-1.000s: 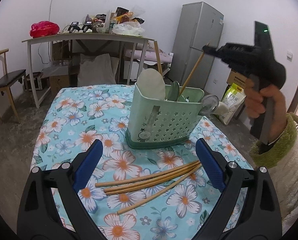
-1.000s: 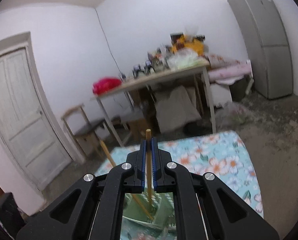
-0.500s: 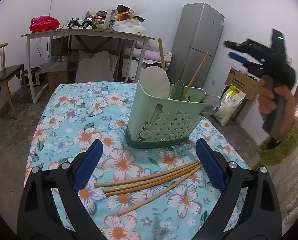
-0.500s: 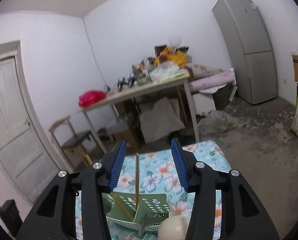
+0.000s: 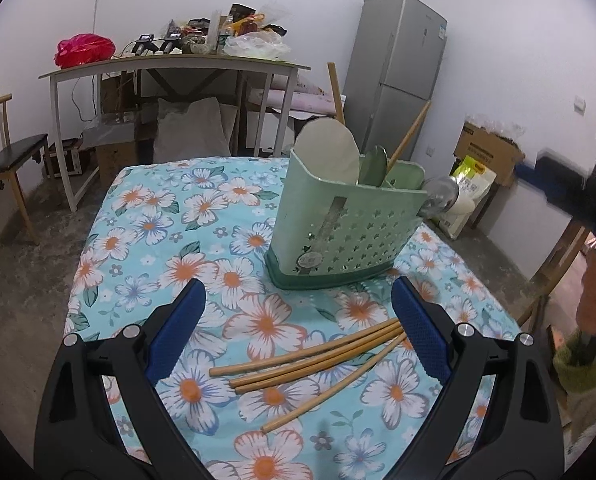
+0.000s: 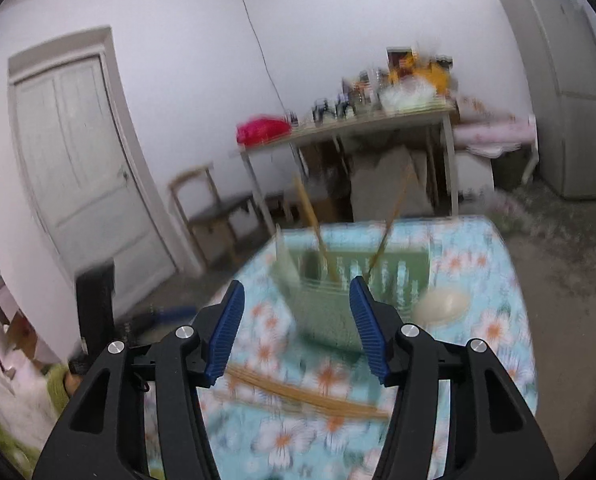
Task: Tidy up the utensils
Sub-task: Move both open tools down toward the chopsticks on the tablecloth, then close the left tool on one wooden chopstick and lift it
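A green perforated utensil holder (image 5: pixel 345 224) stands on the flowered tablecloth (image 5: pixel 170 240). It holds two wooden chopsticks (image 5: pixel 407 136), a white spoon and green spoons. Several loose chopsticks (image 5: pixel 313 360) lie on the cloth in front of it. My left gripper (image 5: pixel 298 336) is open and empty, just above the loose chopsticks. My right gripper (image 6: pixel 296 332) is open and empty, to the side of the holder (image 6: pixel 337 300), above the loose chopsticks (image 6: pixel 298 394). The right wrist view is blurred.
A cluttered desk (image 5: pixel 170 64) and a wooden chair (image 5: pixel 6 160) stand behind the table. A grey fridge (image 5: pixel 397 76) and a cardboard box (image 5: pixel 485 152) are at the right. A white door (image 6: pixel 78 172) shows in the right wrist view.
My right gripper opened and let a chopstick drop into the holder, then pulled away down and to the side. The left gripper stayed open above the loose chopsticks.
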A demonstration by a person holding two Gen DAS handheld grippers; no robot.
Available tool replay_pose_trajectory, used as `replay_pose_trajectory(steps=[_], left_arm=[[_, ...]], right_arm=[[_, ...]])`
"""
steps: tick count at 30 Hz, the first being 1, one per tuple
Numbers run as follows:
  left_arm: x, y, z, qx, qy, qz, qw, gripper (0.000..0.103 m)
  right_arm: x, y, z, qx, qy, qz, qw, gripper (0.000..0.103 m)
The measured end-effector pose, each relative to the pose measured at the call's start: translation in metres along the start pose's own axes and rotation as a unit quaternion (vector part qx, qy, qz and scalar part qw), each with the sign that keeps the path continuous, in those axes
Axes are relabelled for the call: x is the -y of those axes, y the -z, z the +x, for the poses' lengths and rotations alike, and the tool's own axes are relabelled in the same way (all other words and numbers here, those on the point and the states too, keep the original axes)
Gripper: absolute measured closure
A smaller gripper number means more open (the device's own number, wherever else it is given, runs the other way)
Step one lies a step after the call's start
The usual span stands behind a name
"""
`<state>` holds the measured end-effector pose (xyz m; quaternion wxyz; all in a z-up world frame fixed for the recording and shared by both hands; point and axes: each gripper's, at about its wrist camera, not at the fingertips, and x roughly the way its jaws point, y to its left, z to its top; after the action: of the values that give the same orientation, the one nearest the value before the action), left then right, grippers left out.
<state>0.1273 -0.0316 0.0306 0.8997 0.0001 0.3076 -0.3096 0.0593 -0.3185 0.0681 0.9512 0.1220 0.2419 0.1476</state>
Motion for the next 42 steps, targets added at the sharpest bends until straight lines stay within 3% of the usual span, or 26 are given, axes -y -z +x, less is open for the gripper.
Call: replay_pose_trajectory(steps=[4,6,9,11,16,22,29,33,39,40,42], left_arm=[[0.015,0.012,0.008,-0.023,-0.003,0.046,0.9986,0.017],[0.026,0.021,0.014,-0.038,-0.005,0.078,0.9962,0.023],[0.049,0.039,0.024,-0.062,-0.009,0.138,0.9884,0.034],[0.063,0.050,0.031,-0.073,-0.018,0.180,0.9807,0.043],[0.088,0.074,0.054,-0.106,-0.033,0.271,0.9563,0.064],[0.096,0.087,0.076,-0.145,-0.030,0.310,0.9391,0.079],[0.106,0.091,0.071,-0.154,-0.023,0.355,0.9219,0.093],[0.103,0.092,0.057,-0.179,0.001,0.350,0.9194,0.095],[0.077,0.092,0.036,-0.252,0.053,0.283,0.9239,0.096],[0.071,0.090,0.034,-0.259,0.061,0.264,0.9273,0.093],[0.062,0.085,0.033,-0.263,0.079,0.223,0.9355,0.075]], right_arm=[[0.031,0.038,0.029,-0.087,0.059,0.073,0.992,0.049],[0.053,0.061,0.045,-0.141,0.104,0.123,0.977,0.049],[0.078,0.087,0.056,-0.187,0.111,0.190,0.957,0.049],[0.085,0.096,0.059,-0.198,0.118,0.206,0.951,0.049],[0.088,0.102,0.060,-0.203,0.118,0.213,0.948,0.049],[0.079,0.101,0.067,-0.204,0.113,0.211,0.949,0.049],[0.080,0.102,0.066,-0.202,0.111,0.216,0.949,0.049],[0.082,0.102,0.064,-0.201,0.110,0.218,0.949,0.049],[0.082,0.102,0.060,-0.196,0.108,0.218,0.950,0.049],[0.083,0.102,0.060,-0.196,0.107,0.219,0.950,0.049],[0.082,0.103,0.061,-0.196,0.106,0.221,0.949,0.049]])
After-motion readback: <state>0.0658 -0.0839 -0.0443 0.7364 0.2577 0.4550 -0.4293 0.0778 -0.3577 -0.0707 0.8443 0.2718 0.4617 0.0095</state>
